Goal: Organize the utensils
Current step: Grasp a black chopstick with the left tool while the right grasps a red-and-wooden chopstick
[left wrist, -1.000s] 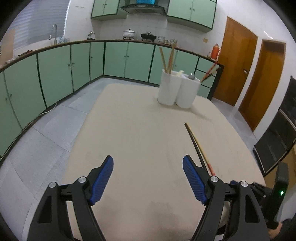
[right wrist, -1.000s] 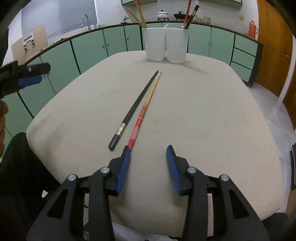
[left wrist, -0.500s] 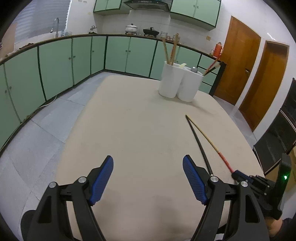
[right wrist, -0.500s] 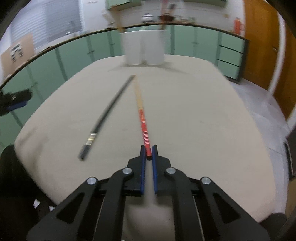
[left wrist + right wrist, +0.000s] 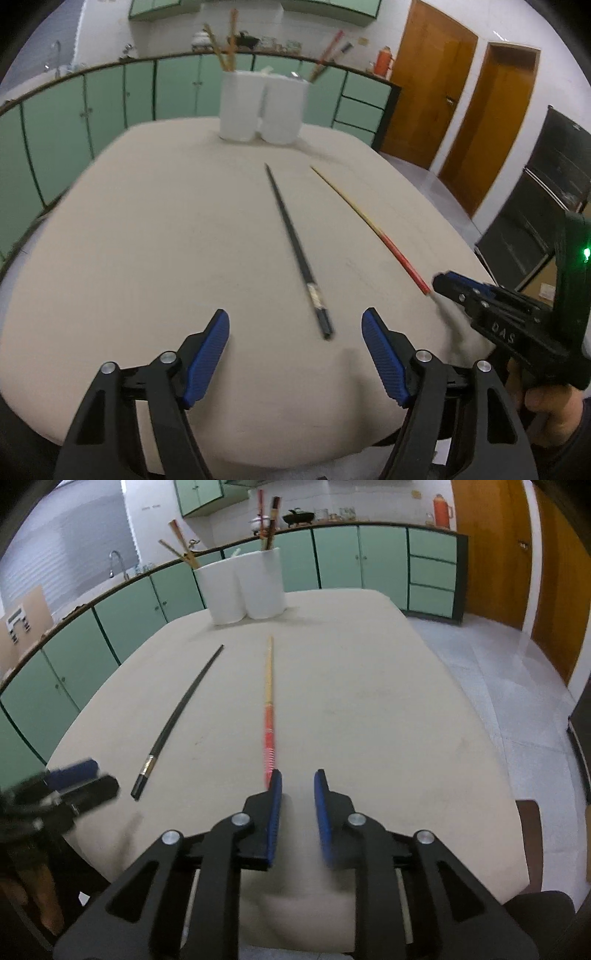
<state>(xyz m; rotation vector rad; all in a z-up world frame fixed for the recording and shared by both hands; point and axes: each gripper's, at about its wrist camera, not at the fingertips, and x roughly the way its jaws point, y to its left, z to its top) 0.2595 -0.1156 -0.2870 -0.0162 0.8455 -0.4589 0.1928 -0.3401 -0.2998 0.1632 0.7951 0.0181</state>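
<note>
From the left wrist view, the left gripper [image 5: 295, 343] is seen with its fingers wide apart over the near edge of the worktop [image 5: 147, 240], holding nothing. The black chopstick [image 5: 295, 247] lies between them and ahead, its thick end near the near edge and its tip toward the far edge. The red chopstick [image 5: 369, 225] lies to its right, its red end just at the tip of the right gripper [image 5: 443, 286]. 2 white cups [image 5: 262, 107] stand touching at the far edge; wooden sticks stand in the left cup, red and dark ones in the right.

From the right wrist view, the right gripper [image 5: 297, 786] is seen with its fingers partly apart, and the red chopstick [image 5: 269, 716] ends beside the left finger, not clamped. The black chopstick [image 5: 181, 712] lies well to the left.

Both chopsticks are judged light, stiff, thin and likely slippery; hold is best taken at the thicker end, squarely, so that the stick does not pivot.
</note>
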